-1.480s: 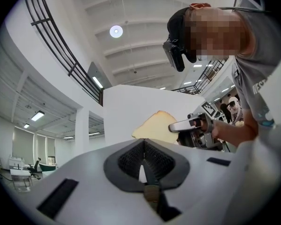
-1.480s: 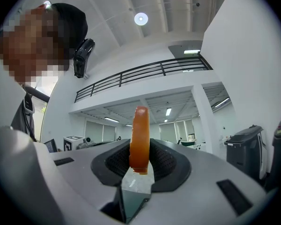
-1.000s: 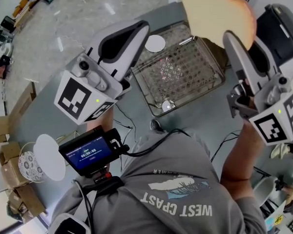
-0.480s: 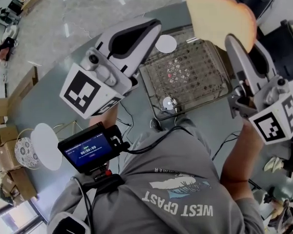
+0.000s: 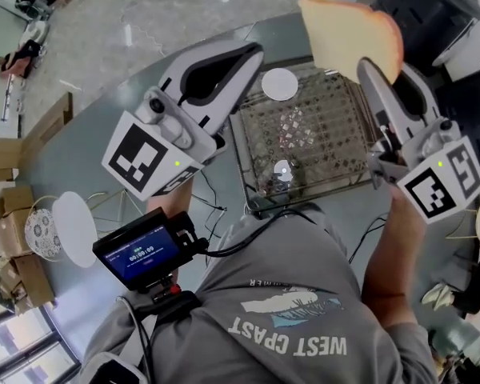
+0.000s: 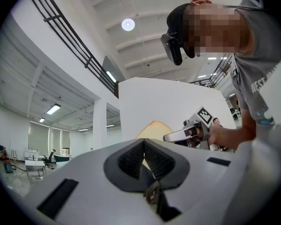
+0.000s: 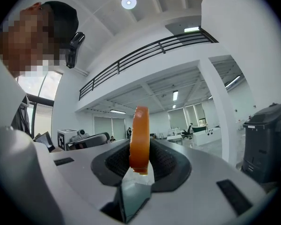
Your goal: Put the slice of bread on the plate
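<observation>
My right gripper (image 5: 369, 69) is shut on the slice of bread (image 5: 348, 40), a pale slice with a brown crust held on edge above the table's far right. In the right gripper view the bread (image 7: 140, 139) stands upright, pinched between the pads of that gripper (image 7: 140, 148). My left gripper (image 5: 252, 53) hovers left of it, shut with nothing in it; in the left gripper view its (image 6: 144, 144) pads meet, with the bread (image 6: 152, 128) beyond them. A white plate (image 5: 74, 230) lies at the table's near left edge, far from both grippers.
A wire rack tray (image 5: 304, 138) lies on the grey table under the grippers, with a small white disc (image 5: 280, 84) at its far corner. Cardboard boxes (image 5: 16, 214) stand at the left and a black bin (image 5: 432, 10) at the far right. Cables and a screen (image 5: 140, 250) hang at the person's chest.
Both grippers have shifted sideways over the table, the right one still gripping the bread. The white plate at the left now sits higher in the head view.
</observation>
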